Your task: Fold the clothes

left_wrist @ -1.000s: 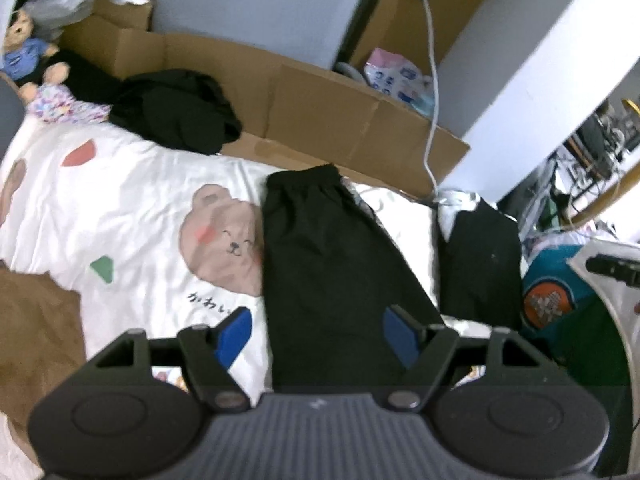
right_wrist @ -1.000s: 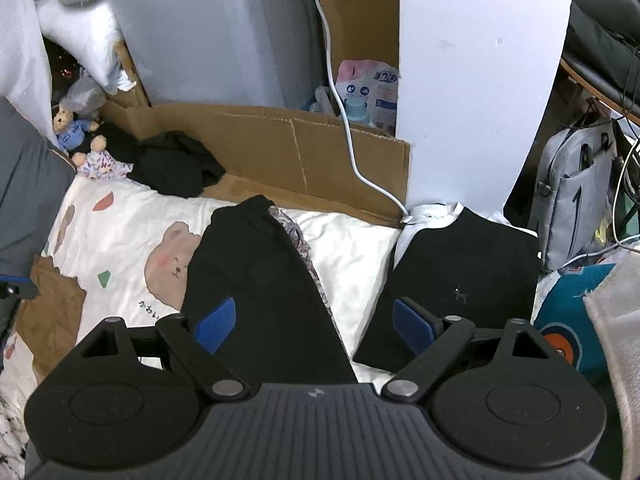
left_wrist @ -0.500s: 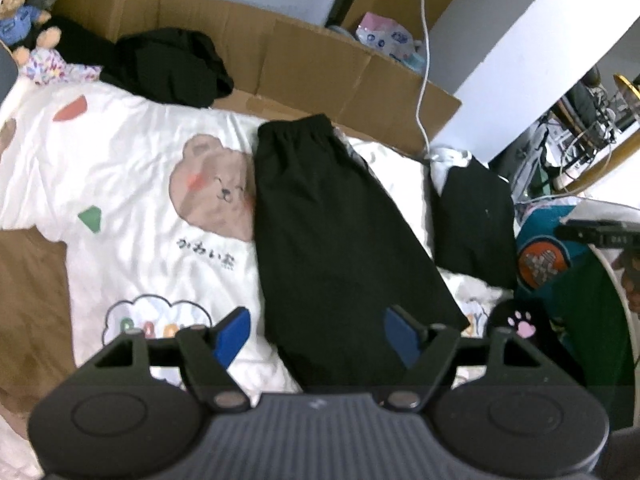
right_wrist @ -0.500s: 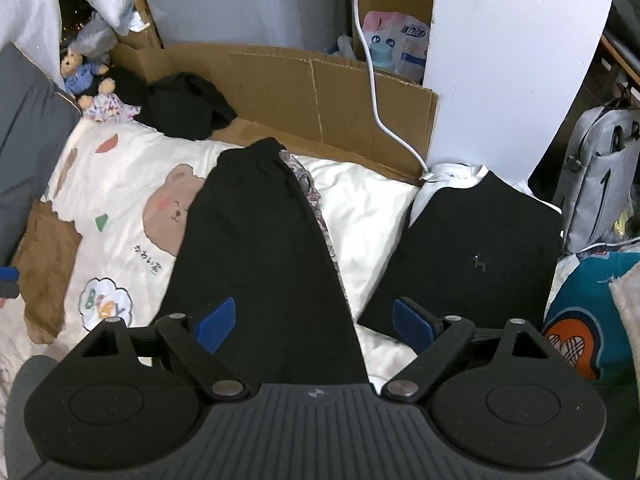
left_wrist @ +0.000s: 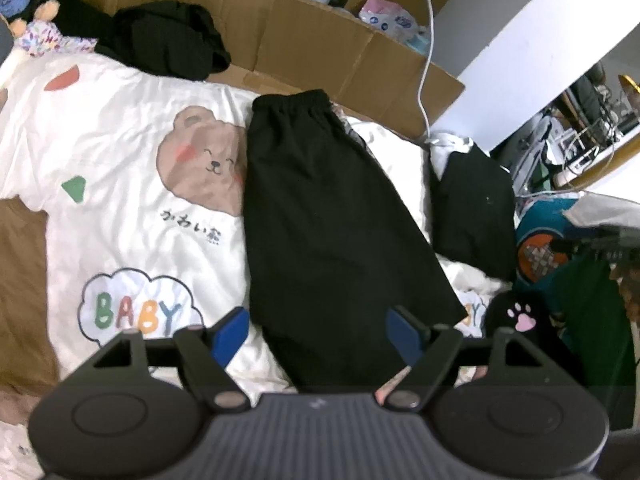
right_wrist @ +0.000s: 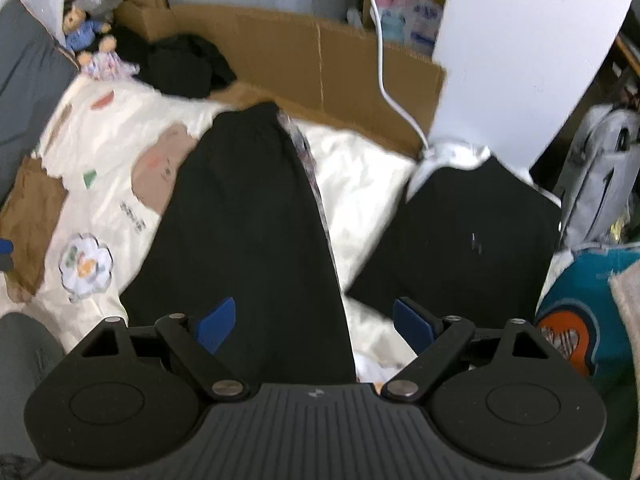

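1. The black shorts (left_wrist: pixel 328 216) lie flat on the white bear-print bedspread (left_wrist: pixel 120 184), waistband toward the cardboard wall (left_wrist: pixel 304 36).
2. The left gripper (left_wrist: pixel 318 326) hovers over the shorts' hem, fingers spread and empty.
3. The right gripper (right_wrist: pixel 312 320) hangs above the same garment, fingers released.
4. A folded black top (right_wrist: pixel 460 248) sits beside the shorts.

Cardboard wall (left_wrist: pixel 320 36) behind; bedspread (left_wrist: pixel 120 168) open

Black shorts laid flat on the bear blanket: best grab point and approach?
Take the black shorts at the near hem corners, one gripper each, coming down from above. They lie flat, waistband at the far end, so the hem is the closest free edge to pinch and fold over.
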`<action>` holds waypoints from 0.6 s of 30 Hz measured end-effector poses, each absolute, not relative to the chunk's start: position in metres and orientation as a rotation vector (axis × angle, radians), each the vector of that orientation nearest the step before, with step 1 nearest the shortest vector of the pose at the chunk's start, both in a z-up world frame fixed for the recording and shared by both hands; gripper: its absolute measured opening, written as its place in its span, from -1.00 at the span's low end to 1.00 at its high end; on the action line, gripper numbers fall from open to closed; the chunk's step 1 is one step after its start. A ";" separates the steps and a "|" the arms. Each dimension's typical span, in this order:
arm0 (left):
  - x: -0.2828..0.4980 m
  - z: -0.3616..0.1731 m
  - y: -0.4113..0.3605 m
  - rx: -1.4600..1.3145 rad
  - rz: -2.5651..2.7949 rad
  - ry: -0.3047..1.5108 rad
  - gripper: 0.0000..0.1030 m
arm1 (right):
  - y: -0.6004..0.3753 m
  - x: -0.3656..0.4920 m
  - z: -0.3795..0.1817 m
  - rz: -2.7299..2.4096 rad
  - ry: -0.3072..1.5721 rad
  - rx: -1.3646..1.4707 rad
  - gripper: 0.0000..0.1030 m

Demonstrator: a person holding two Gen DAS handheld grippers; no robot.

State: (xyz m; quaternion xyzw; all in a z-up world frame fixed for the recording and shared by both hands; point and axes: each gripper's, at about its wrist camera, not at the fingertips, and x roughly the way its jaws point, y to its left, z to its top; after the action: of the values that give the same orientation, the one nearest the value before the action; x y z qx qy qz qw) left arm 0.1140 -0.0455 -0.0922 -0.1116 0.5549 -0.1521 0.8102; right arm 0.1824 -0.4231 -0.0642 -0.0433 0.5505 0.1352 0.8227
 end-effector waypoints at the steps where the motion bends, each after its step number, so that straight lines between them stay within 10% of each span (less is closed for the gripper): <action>1: 0.113 -0.097 -0.047 -0.251 -0.326 1.194 0.52 | -0.425 0.181 -0.069 0.287 1.186 -0.095 0.74; 18: 0.109 -0.181 -0.076 -0.370 -0.255 1.349 0.46 | -0.423 0.162 -0.101 0.361 1.236 -0.044 0.73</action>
State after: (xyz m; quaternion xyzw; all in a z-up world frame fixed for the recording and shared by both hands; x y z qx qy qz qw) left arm 0.1090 -0.0755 -0.1810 -0.1696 0.6189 -0.1173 0.7579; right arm 0.1619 -0.4226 -0.1012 -0.0204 0.5761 0.1685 0.7995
